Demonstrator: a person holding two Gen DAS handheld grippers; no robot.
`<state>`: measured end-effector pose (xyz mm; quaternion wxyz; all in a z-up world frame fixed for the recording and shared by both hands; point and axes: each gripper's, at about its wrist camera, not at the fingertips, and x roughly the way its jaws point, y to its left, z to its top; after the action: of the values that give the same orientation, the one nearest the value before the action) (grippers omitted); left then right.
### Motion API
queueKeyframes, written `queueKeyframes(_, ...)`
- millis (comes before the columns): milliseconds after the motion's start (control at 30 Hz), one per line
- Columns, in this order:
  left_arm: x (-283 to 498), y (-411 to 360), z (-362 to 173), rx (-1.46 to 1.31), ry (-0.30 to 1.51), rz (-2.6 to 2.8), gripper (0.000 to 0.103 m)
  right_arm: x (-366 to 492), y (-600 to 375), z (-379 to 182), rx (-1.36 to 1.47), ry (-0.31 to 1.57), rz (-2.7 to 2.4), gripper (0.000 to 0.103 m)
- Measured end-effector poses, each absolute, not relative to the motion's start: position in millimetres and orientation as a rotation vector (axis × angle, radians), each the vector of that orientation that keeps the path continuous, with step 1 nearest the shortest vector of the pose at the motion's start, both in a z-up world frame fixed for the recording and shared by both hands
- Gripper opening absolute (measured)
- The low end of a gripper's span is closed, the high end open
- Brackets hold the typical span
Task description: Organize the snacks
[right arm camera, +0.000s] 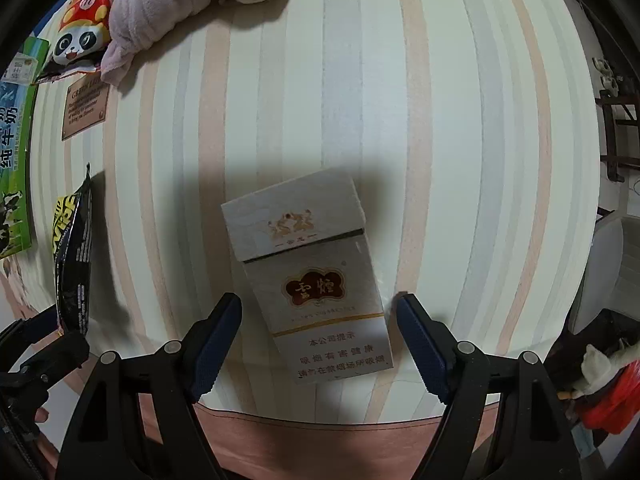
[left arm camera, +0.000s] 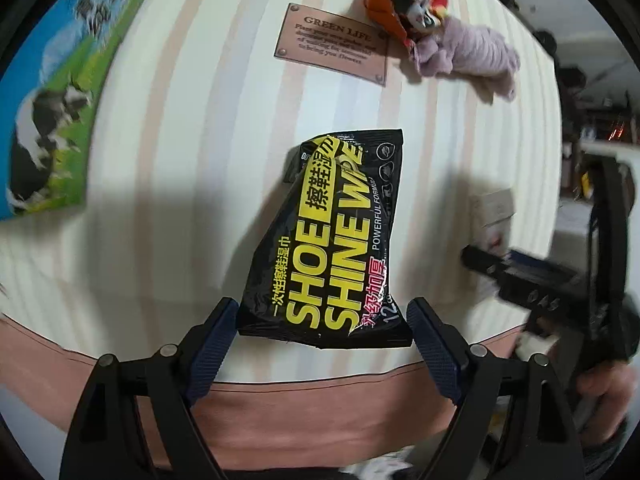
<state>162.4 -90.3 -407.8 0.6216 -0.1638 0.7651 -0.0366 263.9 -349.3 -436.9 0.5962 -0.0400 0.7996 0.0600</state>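
**Two grippers, both spread wide, one item framed by each**

Left gripper [left arm camera: 322, 320], btm centre of left wrist view: black arms w/ blue ribbed pads, jaws apart. Black foil pack of shoe shine wipes w/ yellow lettering [left arm camera: 332, 240] sits between the pads at its near end; whether the left pad touches it can't be told, and the right pad is clear of it. Pack is crumpled, far end lifted off the striped cream-and-pink tablecloth [left arm camera: 180, 152].

Right gripper [right arm camera: 318, 324], btm centre of right wrist view: jaws likewise apart, either side of a pale grey flip-top cigarette box w/ dark red emblem [right arm camera: 308, 276]. Small gaps on both sides, no contact. Box lies flat, lid end pointing up-frame, lid slightly ajar.

Further out, top of left view: brown "GREEN LIFE" label patch [left arm camera: 332, 44] on the cloth; upper right, orange snack bag w/ panda print [left arm camera: 404, 4] touching a rolled lilac towel [left arm camera: 468, 56]. Blue-green milk carton w/ cow print [left arm camera: 52, 92] at the left edge. Person's hand [left arm camera: 600, 392] at lower right, holding the other gripper's handle.
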Motion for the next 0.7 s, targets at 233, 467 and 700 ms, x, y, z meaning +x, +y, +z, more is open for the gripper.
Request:
queueKeyframes(233,129,-105,-444,-0.305,1.895,-0.147,0.085,260,-347,-444,-0.140,1.852,0.136,0.085)
queueKeyframes(467,118,-110,-443,-0.289,1.836,-0.161,0.096,247,-333,-436,-0.113,1.830,0.146,0.085)
queueKeyframes(700,88,-114,-430,-0.420,1.787,-0.127,0.096,220,-287,-414,-0.103,1.736,0.287,0.085)
